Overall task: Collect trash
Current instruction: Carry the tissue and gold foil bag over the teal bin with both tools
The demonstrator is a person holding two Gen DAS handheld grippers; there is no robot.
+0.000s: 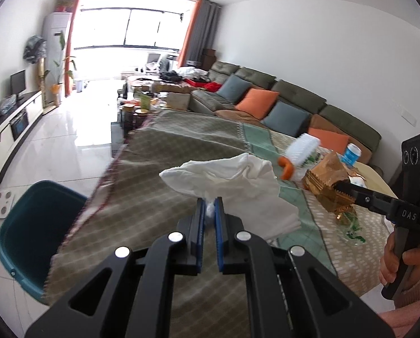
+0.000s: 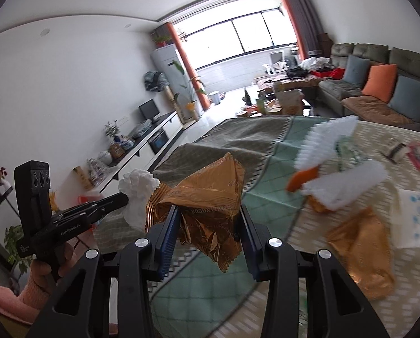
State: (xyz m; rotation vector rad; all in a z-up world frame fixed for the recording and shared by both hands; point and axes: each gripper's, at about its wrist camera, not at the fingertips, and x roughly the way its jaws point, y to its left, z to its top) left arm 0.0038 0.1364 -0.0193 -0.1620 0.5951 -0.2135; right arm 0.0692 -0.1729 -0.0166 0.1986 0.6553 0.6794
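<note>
The left gripper [image 1: 209,208] is pinching a white tissue [image 1: 232,180] in nearly closed jaws, while the right gripper [image 2: 210,219] is clamping a gold wrapper [image 2: 207,197] above the surface [image 1: 159,146].

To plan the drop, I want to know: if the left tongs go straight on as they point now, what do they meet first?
Probably the cloth-covered table. The left tongs, shut on a white tissue, point along it; the green bin lies off to the left. Depth is unclear.
</note>
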